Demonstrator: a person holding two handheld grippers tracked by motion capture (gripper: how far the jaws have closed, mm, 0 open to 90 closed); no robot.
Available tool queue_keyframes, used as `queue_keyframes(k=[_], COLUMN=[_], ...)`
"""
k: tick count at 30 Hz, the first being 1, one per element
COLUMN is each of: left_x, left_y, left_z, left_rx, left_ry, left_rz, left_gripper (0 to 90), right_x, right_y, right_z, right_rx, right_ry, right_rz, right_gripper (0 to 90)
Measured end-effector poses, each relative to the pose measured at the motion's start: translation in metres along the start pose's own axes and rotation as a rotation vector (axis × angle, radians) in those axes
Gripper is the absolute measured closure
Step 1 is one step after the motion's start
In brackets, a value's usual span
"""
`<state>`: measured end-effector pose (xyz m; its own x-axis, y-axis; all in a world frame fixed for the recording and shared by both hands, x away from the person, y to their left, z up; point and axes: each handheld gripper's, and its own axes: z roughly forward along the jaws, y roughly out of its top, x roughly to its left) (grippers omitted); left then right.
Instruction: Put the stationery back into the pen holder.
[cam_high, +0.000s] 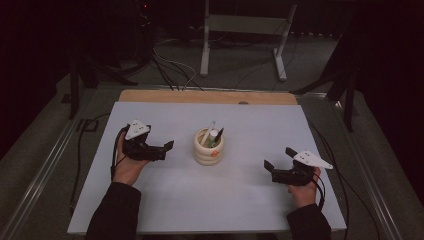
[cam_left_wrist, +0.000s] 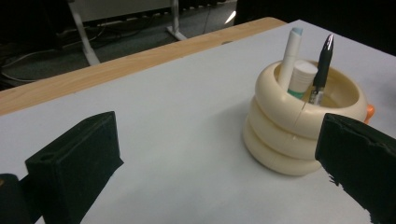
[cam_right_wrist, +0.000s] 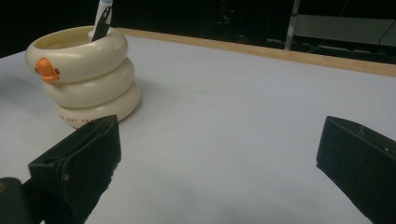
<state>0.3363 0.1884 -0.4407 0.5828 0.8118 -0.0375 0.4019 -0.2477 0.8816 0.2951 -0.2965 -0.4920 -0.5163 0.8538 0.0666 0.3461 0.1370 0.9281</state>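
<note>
Cream ringed pen holder (cam_high: 209, 148) stood upright mid-tabletop (cam_high: 250, 200), black pen (cam_left_wrist: 322, 70) and white pen (cam_left_wrist: 289, 56) leaning toward the far edge, left gripper (cam_high: 167, 148) and right gripper (cam_high: 272, 169) flanking, jaws spread, empty.

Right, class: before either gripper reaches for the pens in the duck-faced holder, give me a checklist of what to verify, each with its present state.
1. Left gripper open and holding nothing: ok, jaws wide apart.
2. Right gripper open and holding nothing: ok, jaws wide apart.
3. Pen holder upright on the table: ok, it stands apart from both grippers.
4. Pens graspable: ok, the black pen and white pen stick up above the rim.
5. Short white-capped item reachable: cannot tell, it barely clears the rim.
6. Holder steady enough when a pen is pulled out: cannot tell.
</note>
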Motion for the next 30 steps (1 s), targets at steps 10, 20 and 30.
queue_keyframes(k=[10,20,30], left_x=[0.008,0.011,0.012], left_y=[-0.017,-0.036,-0.053], left_z=[-0.009,-0.019,-0.024], left_rx=[-0.008,-0.027,-0.020], left_ry=[0.025,0.055,0.074], left_rz=[-0.023,-0.036,-0.045], left_gripper=[0.5,0.5,0.5], right_x=[0.000,0.001,0.001], right_y=[0.000,0.000,0.001], right_z=[0.000,-0.001,-0.001], right_rx=[-0.004,-0.006,-0.010], right_ry=[0.000,0.000,0.004], right_rz=[0.000,0.001,-0.002], right_gripper=[0.0,0.0,0.0])
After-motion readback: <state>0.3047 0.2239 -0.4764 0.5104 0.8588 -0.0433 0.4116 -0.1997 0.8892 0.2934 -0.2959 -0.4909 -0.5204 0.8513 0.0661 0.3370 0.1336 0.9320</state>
